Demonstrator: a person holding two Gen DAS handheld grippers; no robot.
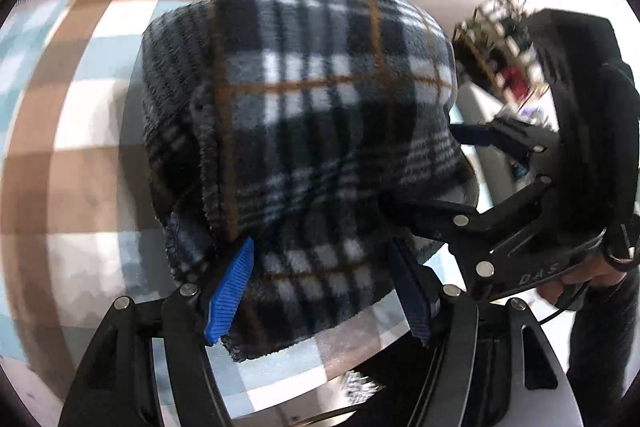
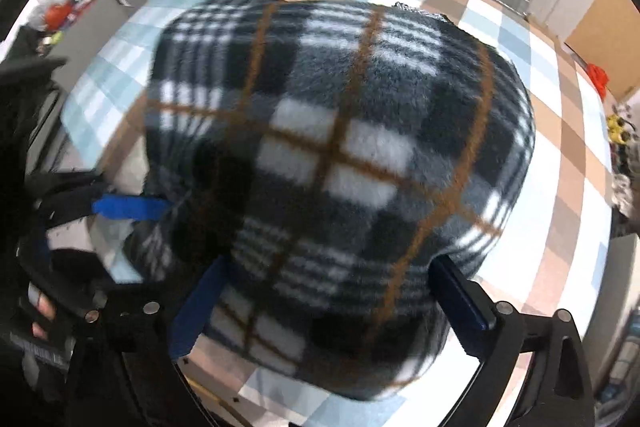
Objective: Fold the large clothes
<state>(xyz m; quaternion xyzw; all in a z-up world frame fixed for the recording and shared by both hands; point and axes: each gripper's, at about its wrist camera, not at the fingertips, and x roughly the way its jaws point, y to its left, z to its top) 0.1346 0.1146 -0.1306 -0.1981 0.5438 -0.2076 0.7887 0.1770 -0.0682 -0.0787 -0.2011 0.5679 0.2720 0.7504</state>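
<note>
One bench point(image 2: 560, 131) carries everything, draped in a checked cloth of tan, pale blue and white. On it, by your near edge, lies the folded fleece garment point(image 2: 340, 155) in dark plaid with white squares and orange lines. Your right tongs point(image 2: 320, 307) gape wide astride it, released; your left tongs point(image 1: 324, 291) straddle its near corner, also slack.

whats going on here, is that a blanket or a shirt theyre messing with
A person with a gripper in each hand is folding a plaid fleece garment on a table with a checkered cloth; whether it is a shirt or a blanket is not clear. It lies bunched in a thick folded stack. Both the left gripper and the right gripper straddle its near edge with jaws spread, and neither looks clamped on it. The fold seems just laid down.
</note>
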